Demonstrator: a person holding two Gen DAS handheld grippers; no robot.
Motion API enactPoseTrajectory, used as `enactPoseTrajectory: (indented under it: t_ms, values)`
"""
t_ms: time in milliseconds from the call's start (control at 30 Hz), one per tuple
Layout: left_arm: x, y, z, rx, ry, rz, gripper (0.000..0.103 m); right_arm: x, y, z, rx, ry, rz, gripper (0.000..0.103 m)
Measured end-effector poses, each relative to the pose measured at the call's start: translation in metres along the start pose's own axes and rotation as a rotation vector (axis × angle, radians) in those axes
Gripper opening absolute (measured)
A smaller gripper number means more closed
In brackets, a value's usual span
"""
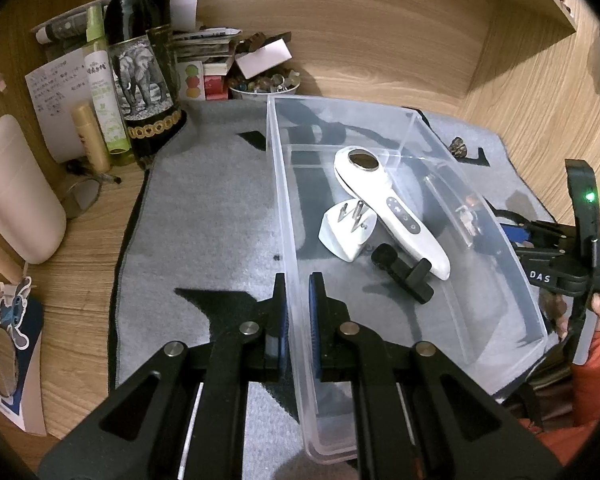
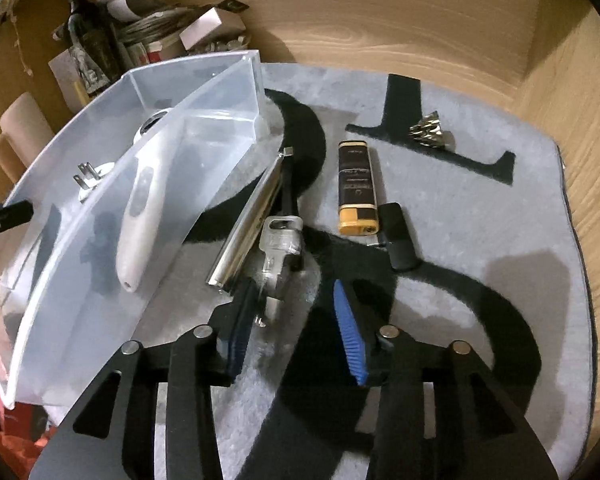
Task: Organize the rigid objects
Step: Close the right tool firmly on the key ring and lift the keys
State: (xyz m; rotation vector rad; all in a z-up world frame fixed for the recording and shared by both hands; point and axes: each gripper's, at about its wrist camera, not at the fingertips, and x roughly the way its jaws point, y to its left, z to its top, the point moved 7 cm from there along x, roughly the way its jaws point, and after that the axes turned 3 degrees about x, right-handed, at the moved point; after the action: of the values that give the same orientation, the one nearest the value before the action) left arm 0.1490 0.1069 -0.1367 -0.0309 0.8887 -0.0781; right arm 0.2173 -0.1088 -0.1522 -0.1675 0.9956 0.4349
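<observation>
The near wall of the clear bin [image 1: 296,344] was clamped by the left gripper [image 1: 298,312]. The right gripper [image 2: 296,320] was parted, a metal key-like piece [image 2: 278,248] lying unpinched between its pads. Inside the bin, a white handheld device [image 1: 392,212] and plug adapter [image 1: 346,236] were seen.

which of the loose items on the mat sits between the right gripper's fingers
The silver key, lying between the open right gripper fingers; the yellow-and-black lighter and black clip lie farther off.
</observation>
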Motion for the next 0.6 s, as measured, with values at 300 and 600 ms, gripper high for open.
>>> enactPoseTrajectory:
  t_ms: [300,600]
  values:
    - [0.001,0.001,0.0,0.0,0.001,-0.001,0.009,0.003,0.009,0.004,-0.05,-0.035,-0.011,0.022]
    - [0.002,0.001,0.0,-0.001,0.001,0.0,0.009,-0.002,0.013,0.003,-0.051,-0.072,0.0,0.019]
